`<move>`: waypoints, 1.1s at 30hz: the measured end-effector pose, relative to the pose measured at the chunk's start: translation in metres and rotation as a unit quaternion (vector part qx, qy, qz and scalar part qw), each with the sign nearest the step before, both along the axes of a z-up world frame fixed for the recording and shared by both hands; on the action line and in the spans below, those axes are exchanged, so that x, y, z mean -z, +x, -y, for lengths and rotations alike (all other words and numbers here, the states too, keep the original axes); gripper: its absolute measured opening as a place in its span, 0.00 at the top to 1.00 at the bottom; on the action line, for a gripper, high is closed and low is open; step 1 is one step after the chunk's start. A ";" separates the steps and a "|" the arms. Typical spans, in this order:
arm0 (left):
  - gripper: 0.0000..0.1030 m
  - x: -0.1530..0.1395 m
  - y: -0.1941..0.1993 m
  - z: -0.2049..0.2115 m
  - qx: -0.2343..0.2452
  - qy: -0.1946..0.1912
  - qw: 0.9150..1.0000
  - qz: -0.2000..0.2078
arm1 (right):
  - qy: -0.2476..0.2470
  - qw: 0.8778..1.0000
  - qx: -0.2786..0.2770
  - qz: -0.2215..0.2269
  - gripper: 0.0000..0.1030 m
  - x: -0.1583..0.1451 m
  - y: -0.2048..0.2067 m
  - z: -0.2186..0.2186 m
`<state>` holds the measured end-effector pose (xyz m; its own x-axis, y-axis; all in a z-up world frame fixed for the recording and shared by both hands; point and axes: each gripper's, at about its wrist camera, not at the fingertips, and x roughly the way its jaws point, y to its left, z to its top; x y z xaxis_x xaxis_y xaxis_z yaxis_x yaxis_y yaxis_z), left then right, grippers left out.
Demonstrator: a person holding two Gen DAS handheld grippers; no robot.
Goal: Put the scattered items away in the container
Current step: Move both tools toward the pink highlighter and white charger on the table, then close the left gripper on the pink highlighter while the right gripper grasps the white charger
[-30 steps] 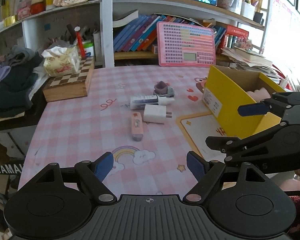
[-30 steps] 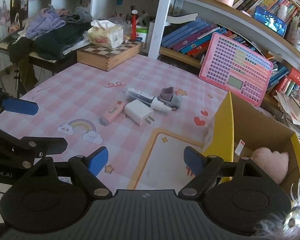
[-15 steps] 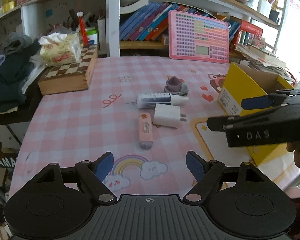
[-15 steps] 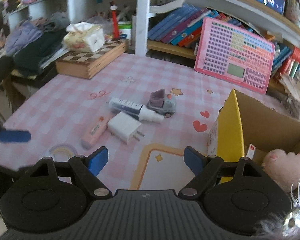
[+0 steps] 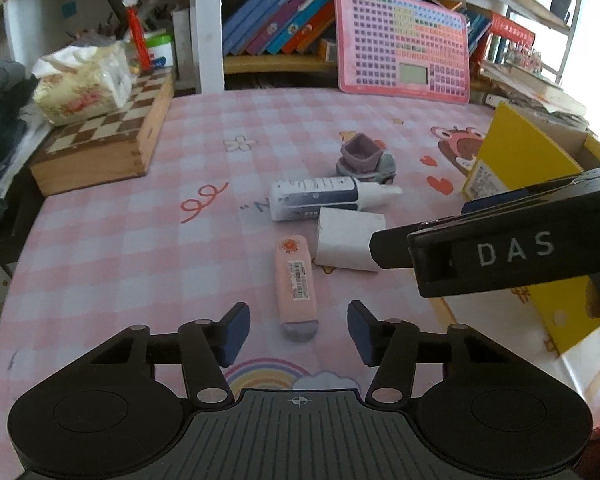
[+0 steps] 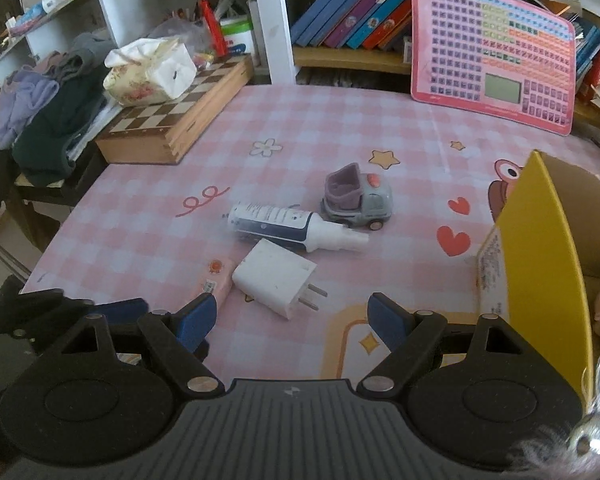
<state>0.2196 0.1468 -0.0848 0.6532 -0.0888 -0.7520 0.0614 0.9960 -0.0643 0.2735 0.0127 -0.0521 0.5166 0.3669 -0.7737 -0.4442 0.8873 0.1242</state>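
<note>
Between left pads: pink stick (image 5: 296,280), long axis pointing away, near end unpinched.
Left gripper (image 5: 298,330): jaws just narrowing, nothing held.
Right gripper (image 6: 290,316): wide, empty, by charger (image 6: 274,276).
Box (image 5: 528,168): right of the items.

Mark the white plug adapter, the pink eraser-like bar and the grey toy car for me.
White plug adapter (image 6: 274,277): right wrist view, on its flat top face.
Pink eraser-like bar (image 5: 296,280): left wrist view, on its barcode label.
Grey toy car with purple seat (image 6: 358,200): right wrist view, on its body.
</note>
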 end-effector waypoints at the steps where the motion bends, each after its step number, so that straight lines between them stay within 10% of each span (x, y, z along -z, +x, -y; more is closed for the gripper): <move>1: 0.59 0.003 0.004 -0.001 0.001 -0.001 1.000 -0.005 | 0.000 1.000 0.000 -0.001 0.19 0.001 0.002 -0.001; 9: 0.78 0.015 0.014 -0.008 -0.001 -0.012 1.000 -0.011 | -0.002 1.000 0.004 -0.011 0.19 0.007 0.014 -0.008; 33: 0.78 0.003 -0.021 -0.052 -0.077 -0.040 0.996 0.000 | -0.045 0.998 0.004 -0.034 0.20 0.039 0.042 -0.047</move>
